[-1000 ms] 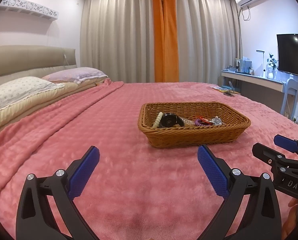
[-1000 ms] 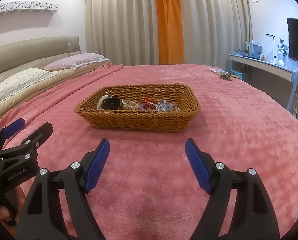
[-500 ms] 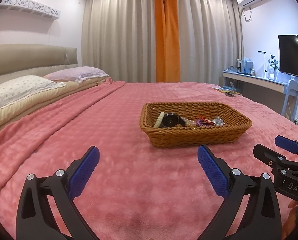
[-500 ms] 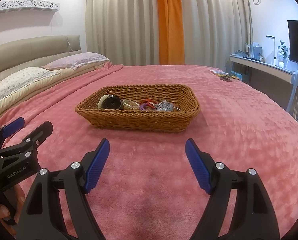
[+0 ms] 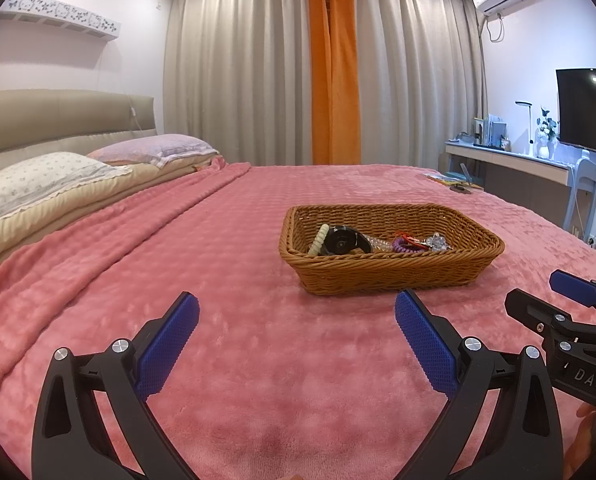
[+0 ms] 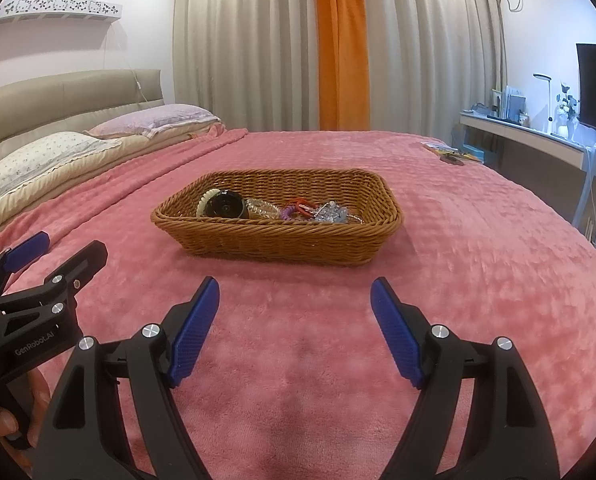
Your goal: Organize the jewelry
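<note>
A brown wicker basket (image 5: 393, 272) (image 6: 274, 240) sits on the pink bedspread. It holds a cream bead bracelet (image 5: 318, 241), a black round item (image 5: 339, 242) (image 6: 225, 206), a clear bead bracelet (image 6: 262, 209), a purple coil band (image 5: 402, 247) (image 6: 286, 213), a red piece (image 6: 299, 204) and a sparkly clear piece (image 5: 437, 242) (image 6: 331, 213). My left gripper (image 5: 296, 330) is open and empty, short of the basket and to its left. My right gripper (image 6: 294, 312) is open and empty, just short of the basket's near wall.
Pillows (image 5: 38, 176) and a padded headboard lie at the left. A desk (image 5: 509, 160) with a lamp, a vase and a TV stands at the right beyond the bed's edge. Small items (image 5: 455, 184) lie on the bed's far right corner. Curtains hang behind.
Both grippers have drifted slightly; the basket sits a little lower in the right view. Jaws remain open.
</note>
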A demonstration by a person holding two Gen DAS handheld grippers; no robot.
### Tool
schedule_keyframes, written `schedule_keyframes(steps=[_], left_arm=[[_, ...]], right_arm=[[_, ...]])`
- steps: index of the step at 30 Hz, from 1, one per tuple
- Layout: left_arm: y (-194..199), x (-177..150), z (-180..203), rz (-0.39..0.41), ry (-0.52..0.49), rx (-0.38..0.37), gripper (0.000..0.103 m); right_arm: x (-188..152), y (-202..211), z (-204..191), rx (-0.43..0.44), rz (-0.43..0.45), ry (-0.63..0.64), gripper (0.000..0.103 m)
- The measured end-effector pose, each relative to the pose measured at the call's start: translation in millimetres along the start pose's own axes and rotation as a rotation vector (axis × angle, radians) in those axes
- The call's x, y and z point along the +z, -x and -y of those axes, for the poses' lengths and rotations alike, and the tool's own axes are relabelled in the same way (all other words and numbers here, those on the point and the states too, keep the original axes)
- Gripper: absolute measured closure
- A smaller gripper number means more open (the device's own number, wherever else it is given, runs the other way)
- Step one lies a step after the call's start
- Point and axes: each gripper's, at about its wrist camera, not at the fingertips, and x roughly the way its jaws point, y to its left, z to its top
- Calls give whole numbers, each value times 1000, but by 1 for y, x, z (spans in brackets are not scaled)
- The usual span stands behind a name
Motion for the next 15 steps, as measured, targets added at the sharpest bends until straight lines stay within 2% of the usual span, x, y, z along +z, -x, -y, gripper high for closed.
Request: schedule_keyframes(steps=[15], left_arm=[[4, 5, -3, 3, -1, 11, 8]], right_arm=[[1, -1, 1, 0, 2, -1, 26]])
